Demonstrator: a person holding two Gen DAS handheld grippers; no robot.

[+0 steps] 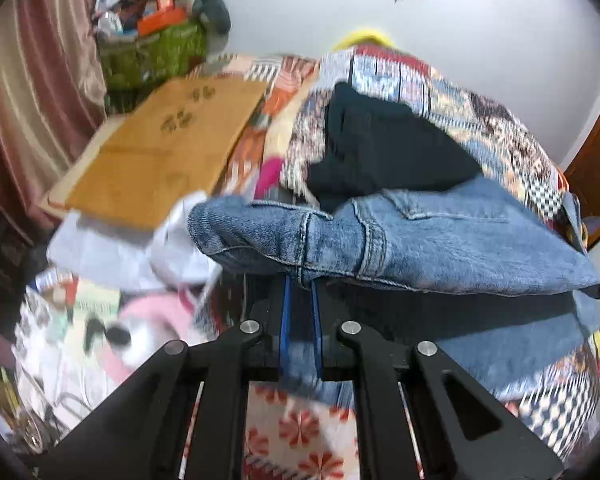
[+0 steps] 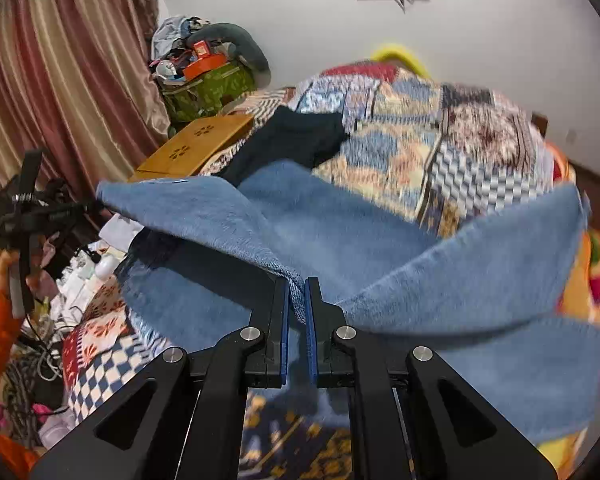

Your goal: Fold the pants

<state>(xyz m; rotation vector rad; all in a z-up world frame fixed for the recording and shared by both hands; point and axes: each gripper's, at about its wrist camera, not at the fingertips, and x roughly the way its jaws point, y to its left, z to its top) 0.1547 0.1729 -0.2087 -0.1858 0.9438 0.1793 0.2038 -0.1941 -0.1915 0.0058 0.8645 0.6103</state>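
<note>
Jeans (image 1: 440, 240) hanging lifted over bed (image 2: 480, 152), left gripper (image 1: 300, 292) and right gripper (image 2: 298, 292) each pinching denim. Fold looking barely begun; creasing, laying flat remaining.

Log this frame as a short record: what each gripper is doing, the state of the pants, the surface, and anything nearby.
left gripper: shut on the jeans
right gripper: shut on the jeans, pinching a fleecy edge
jeans: blue denim with fleecy blue lining, lifted and stretched between both grippers, not yet folded flat
surface: patchwork quilt on a bed
dark garment: lying on the quilt behind the jeans
wooden board: at the far left edge of the bed
background: striped curtain, green bag piled with items
image quality: motion blur in both views
</note>
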